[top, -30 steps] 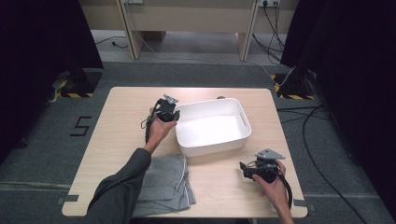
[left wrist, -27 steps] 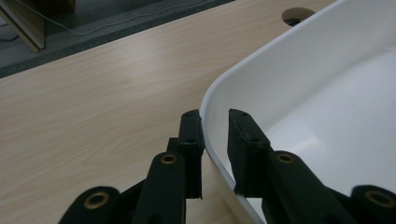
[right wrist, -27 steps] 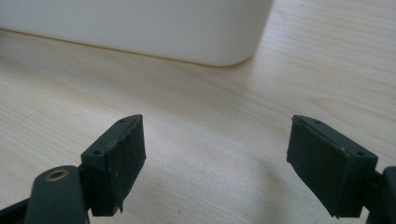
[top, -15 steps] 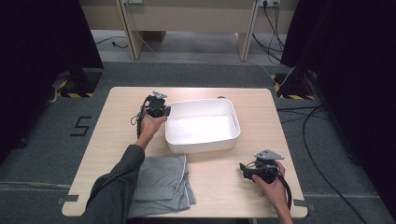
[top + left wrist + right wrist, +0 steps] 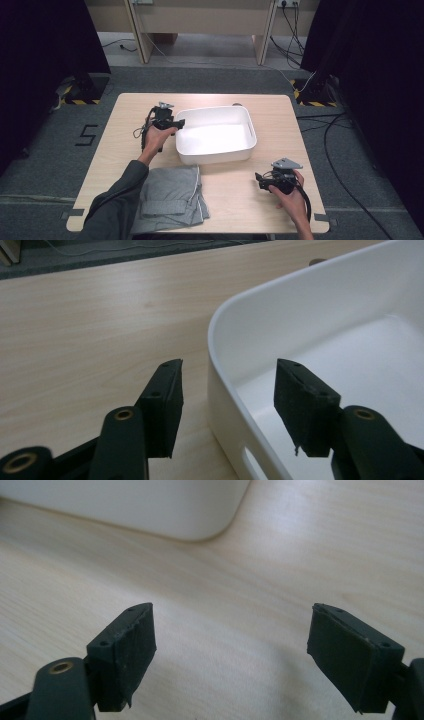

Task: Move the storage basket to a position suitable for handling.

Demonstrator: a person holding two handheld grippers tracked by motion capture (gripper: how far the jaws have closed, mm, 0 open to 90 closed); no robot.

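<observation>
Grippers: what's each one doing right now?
Left gripper: open, jaws straddling the wall of the white plastic tub.
Right gripper: open, holding nothing, above the wooden table.

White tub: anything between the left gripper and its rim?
No. The left gripper is open with its jaws astride the white tub wall, one outside, one inside. Nothing visible sits between jaws and rim; they don't look to be touching it.

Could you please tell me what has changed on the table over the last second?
The white tub has slid to the left across the table, together with the left tongs. Those tongs now stand open astride its rim, one jaw outside and one inside. The right tongs and the folded grey garment stayed where they were.
</observation>
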